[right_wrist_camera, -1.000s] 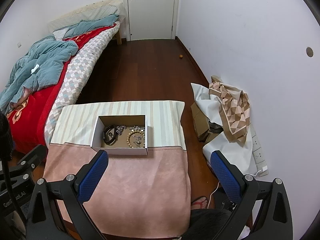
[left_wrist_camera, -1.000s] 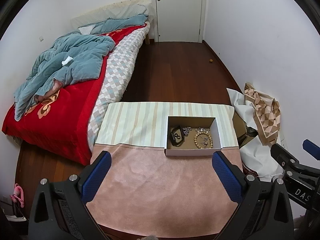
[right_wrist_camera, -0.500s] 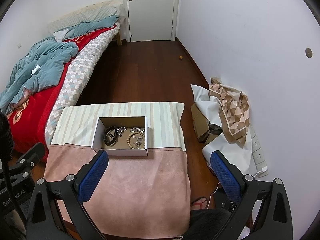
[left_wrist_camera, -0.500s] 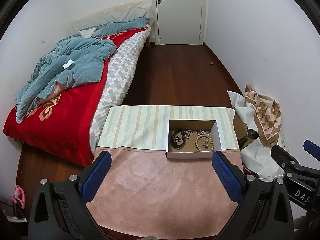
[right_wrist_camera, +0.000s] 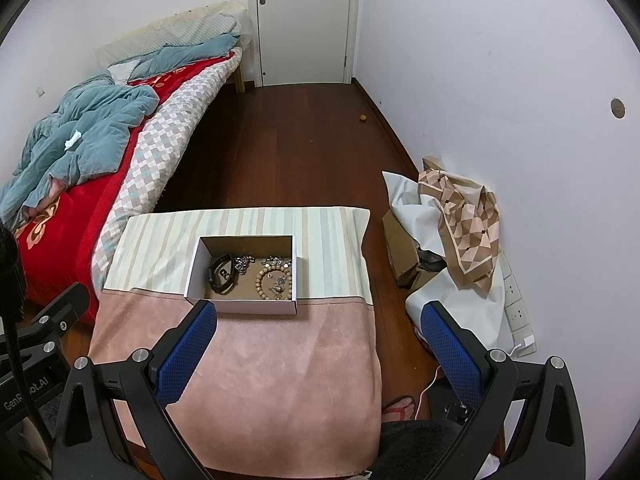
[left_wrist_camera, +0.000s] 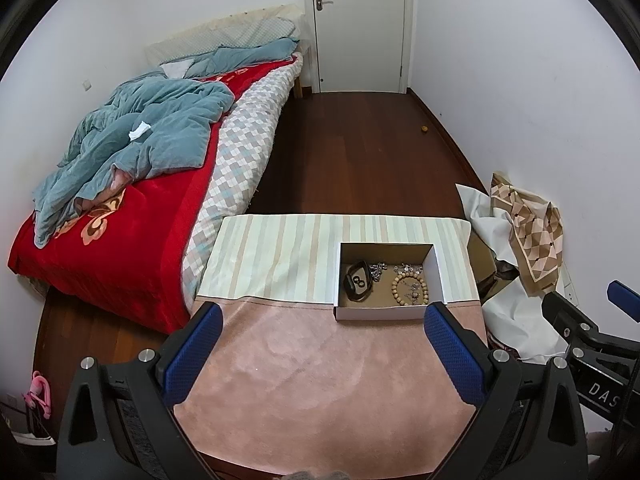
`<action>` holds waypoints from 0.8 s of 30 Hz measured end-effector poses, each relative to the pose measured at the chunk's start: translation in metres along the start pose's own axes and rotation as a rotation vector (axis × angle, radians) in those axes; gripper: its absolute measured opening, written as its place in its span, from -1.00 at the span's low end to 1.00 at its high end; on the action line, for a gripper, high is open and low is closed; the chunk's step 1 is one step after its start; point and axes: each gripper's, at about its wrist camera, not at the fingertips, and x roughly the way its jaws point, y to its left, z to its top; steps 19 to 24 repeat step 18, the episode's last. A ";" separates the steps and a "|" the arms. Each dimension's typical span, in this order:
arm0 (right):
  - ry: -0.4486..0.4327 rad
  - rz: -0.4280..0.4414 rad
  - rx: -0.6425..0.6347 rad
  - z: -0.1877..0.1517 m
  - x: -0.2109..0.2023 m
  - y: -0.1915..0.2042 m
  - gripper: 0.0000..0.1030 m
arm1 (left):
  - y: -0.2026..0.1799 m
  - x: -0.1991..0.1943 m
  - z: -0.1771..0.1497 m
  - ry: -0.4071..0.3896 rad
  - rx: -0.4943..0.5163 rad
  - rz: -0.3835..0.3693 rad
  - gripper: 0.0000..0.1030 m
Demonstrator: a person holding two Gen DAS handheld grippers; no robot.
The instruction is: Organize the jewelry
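While both hover above the near pink cloth, nothing is gripped:
Left gripper [left_wrist_camera: 320,352]: jaws spread wide, empty.
Right gripper [right_wrist_camera: 320,348]: jaws spread wide, empty.
Table [left_wrist_camera: 320,380]: pink cloth near, striped cloth far.
Box [left_wrist_camera: 380,313]: open, on the cloth seam — holds black band [left_wrist_camera: 357,286], bead bracelet [left_wrist_camera: 409,288], silver chains [left_wrist_camera: 376,270].
Right view only: foot in red sandal [right_wrist_camera: 400,406], wall sockets [right_wrist_camera: 518,312].
Left view only: pink item [left_wrist_camera: 38,394] on the floor.
Far: bed [left_wrist_camera: 120,240], door [left_wrist_camera: 360,24].

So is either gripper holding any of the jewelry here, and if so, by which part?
Nothing is held. The left gripper and right gripper are both open and empty, above the table. The jewelry lies in the box.
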 end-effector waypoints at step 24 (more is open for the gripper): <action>-0.001 -0.001 0.000 -0.001 -0.001 0.001 1.00 | 0.001 -0.001 0.001 0.000 -0.003 -0.011 1.00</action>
